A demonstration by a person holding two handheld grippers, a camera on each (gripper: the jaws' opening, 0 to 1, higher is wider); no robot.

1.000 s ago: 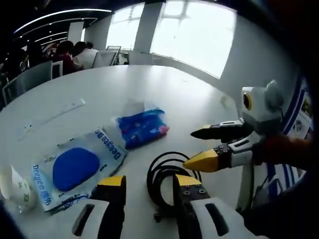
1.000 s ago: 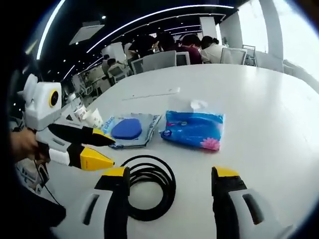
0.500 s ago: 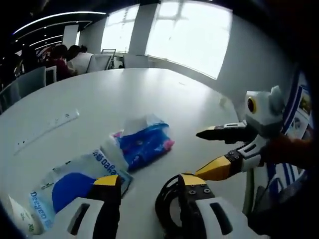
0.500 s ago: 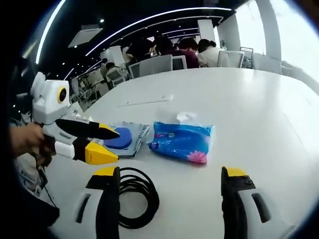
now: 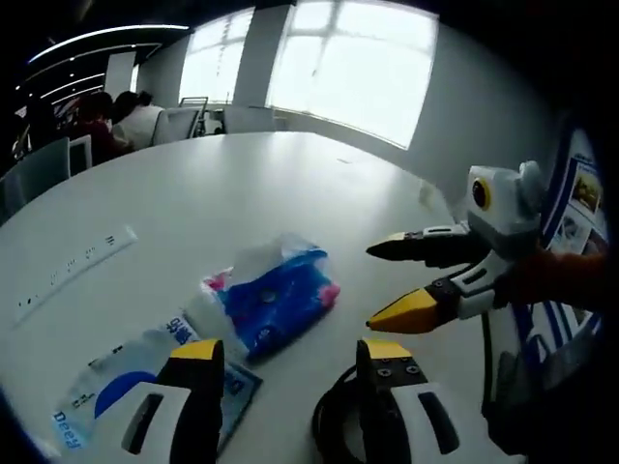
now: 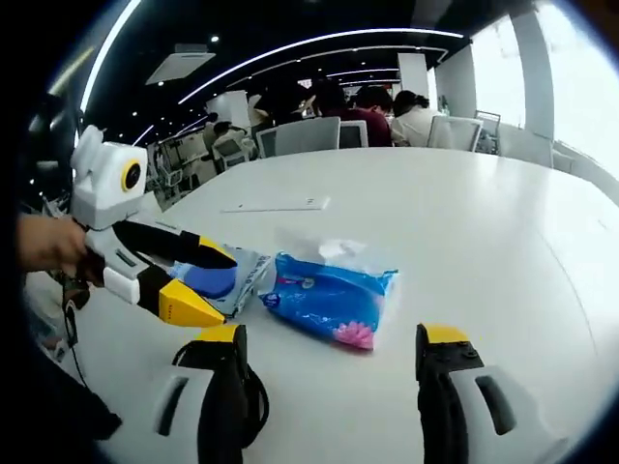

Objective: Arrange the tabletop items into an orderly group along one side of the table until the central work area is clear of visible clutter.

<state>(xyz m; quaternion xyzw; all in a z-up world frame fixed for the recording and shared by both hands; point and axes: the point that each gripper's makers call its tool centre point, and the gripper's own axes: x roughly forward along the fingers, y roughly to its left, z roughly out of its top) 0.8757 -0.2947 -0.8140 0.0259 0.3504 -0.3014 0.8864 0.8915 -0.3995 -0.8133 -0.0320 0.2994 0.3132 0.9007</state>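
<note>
Left gripper (image 5: pixel 290 353): jaws apart, nothing between them, low centre of left gripper view. Right gripper (image 6: pixel 329 338): jaws wide apart, empty, low centre of right gripper view.

Blue tissue pack (image 5: pixel 276 295): flat on white table (image 5: pixel 193 184), frame centre, just above left jaws.

Blue-pad packet (image 5: pixel 121 387): lower left, beside tissue pack.

Black cable coil (image 5: pixel 334 440): bottom centre, partly behind right-hand jaw.

White strip (image 5: pixel 73 271): left of frame.

Seated people (image 6: pixel 387 101): upper centre of right gripper view.
</note>
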